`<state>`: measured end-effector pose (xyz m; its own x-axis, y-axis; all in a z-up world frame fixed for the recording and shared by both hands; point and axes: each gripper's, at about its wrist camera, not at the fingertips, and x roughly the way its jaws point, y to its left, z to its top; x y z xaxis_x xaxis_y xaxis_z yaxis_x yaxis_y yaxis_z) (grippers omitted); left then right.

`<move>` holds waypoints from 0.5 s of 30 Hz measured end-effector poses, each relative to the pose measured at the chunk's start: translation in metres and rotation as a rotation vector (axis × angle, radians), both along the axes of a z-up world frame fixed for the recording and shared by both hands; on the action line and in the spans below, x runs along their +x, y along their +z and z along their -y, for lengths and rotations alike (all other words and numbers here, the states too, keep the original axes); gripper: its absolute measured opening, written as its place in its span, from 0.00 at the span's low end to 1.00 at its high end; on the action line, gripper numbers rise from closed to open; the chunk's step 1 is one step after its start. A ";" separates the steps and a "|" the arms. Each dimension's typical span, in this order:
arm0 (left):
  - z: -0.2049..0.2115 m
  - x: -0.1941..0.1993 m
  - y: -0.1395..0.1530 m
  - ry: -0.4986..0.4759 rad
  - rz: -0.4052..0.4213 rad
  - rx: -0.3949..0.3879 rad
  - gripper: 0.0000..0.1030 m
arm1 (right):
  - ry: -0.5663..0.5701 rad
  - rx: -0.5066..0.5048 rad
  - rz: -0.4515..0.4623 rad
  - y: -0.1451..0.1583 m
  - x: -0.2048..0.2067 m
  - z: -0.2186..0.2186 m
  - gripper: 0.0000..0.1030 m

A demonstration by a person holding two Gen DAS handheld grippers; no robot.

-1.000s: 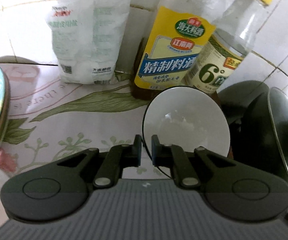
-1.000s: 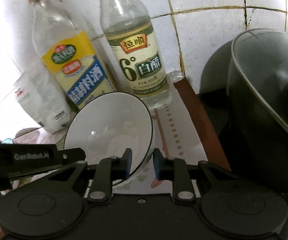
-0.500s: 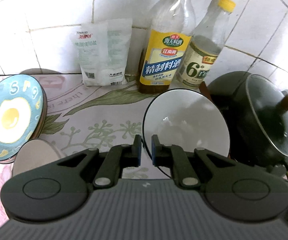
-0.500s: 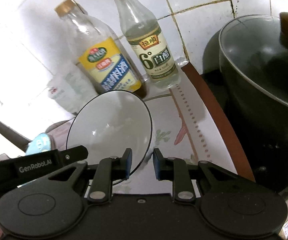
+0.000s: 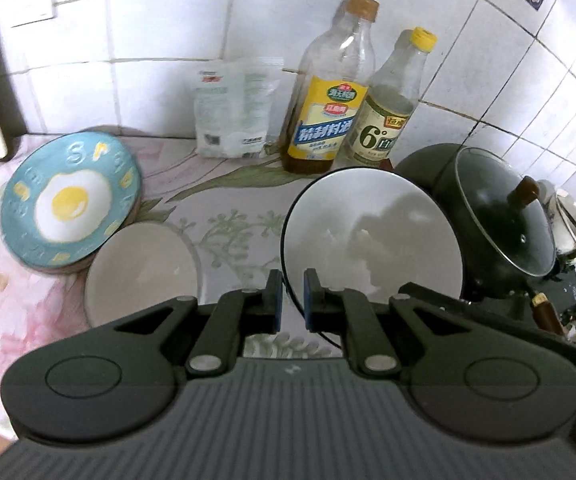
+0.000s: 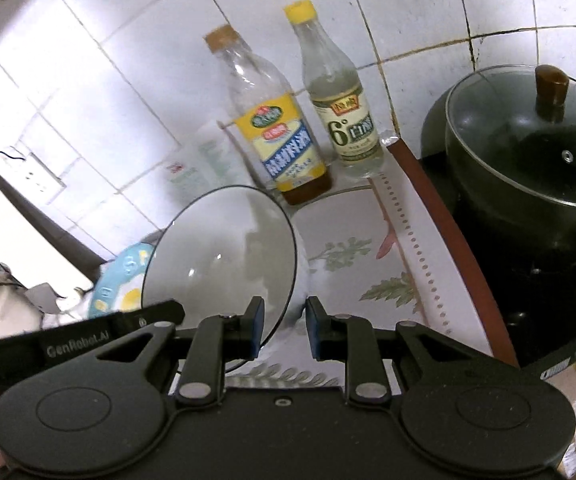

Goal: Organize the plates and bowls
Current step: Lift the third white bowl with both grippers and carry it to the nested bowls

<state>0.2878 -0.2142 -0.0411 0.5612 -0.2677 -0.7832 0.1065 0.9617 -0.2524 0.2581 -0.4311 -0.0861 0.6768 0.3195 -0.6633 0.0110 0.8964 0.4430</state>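
Left gripper (image 5: 291, 296): jaws nearly together, pinching the black rim of the white bowl (image 5: 371, 236).
Right gripper (image 6: 284, 330): jaws a narrow gap apart; the bowl's rim runs by its left finger (image 6: 256, 330), but whether the pads press it cannot be told.
Bowl: tilted on edge, lifted above the cloth (image 5: 232, 208), in front of the two bottles.
Edges: the cloth's dotted border and a brown strip (image 6: 459, 236) run right of the bowl; beyond it the dark stove top. Tiled wall behind the bottles.
Open room: bare cloth between the bowl and the plate, and right of the bowl up to the brown strip.
Count, bowls: two, the held one and a beige bowl (image 5: 140, 276) left of it.
Count, plates: one, blue with a fried egg (image 5: 70, 202), left of the bowl, touching the beige one.
Count, bottles: two; bag (image 5: 234, 108): one; lidded pot (image 5: 499, 220): one, just right of the bowl.
Writing: yellow-label bottle (image 5: 323, 120) reads "精制料酒"; second bottle (image 5: 387, 120) shows "6°"; left gripper's side reads "GenRobot.AI".
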 end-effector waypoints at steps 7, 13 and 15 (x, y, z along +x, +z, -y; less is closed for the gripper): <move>-0.029 -0.035 0.006 0.025 0.015 0.009 0.09 | 0.064 -0.013 0.032 0.012 -0.027 -0.023 0.26; -0.058 -0.049 0.005 0.050 0.030 -0.021 0.09 | 0.109 -0.030 0.043 0.017 -0.035 -0.045 0.26; -0.067 -0.050 0.003 0.061 0.026 -0.033 0.09 | 0.122 -0.040 0.047 0.019 -0.036 -0.052 0.26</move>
<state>0.2373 -0.1472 -0.0379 0.5976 -0.2577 -0.7593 0.0554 0.9580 -0.2815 0.2224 -0.3791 -0.0675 0.6654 0.3755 -0.6452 -0.1194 0.9067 0.4044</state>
